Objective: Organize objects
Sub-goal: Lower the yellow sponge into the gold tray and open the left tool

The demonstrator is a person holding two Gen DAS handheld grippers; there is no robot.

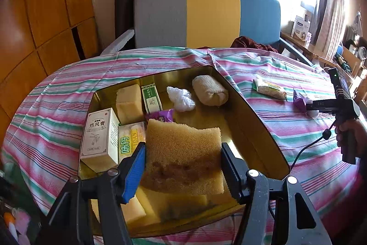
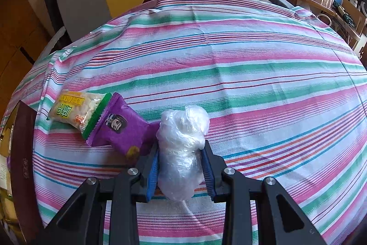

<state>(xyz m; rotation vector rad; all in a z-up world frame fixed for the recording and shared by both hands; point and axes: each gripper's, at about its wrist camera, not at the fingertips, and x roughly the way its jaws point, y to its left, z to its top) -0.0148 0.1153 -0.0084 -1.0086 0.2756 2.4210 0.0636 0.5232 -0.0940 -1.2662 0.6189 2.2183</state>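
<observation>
**Two hand-held grippers sorting small items into a gold tin**

A worktop (image 2: 252, 56) draped in a cloth striped pink, green and white fills both views. Behind it stands a chair (image 1: 206, 13) with grey, yellow and blue panels.

On the cloth lies a shallow gold tin (image 1: 254, 121), open at the top. Inside it are a white medicine box (image 1: 98, 137), a pale yellow block (image 1: 128, 102), a beige cloth roll (image 1: 209, 93), a narrow green-and-white box (image 1: 151, 98), a crumpled clear plastic wad (image 1: 181, 97) and a small purple packet (image 1: 162, 116).

The left gripper (image 1: 183, 167) hangs over the near end of the tin, its fingers pinching a tan sponge (image 1: 183, 148) by both side edges; a dark brown stain crosses the sponge.

The right gripper (image 2: 181, 167) is over bare cloth to the right of the tin. Its fingers are pressed onto a bundle of clear plastic film (image 2: 183, 146). Just left of it lie a purple snack packet (image 2: 119, 128) and a clear, green-edged snack packet (image 2: 78, 111), touching each other.

A hand (image 1: 353, 137) grips the right gripper's handle.
</observation>
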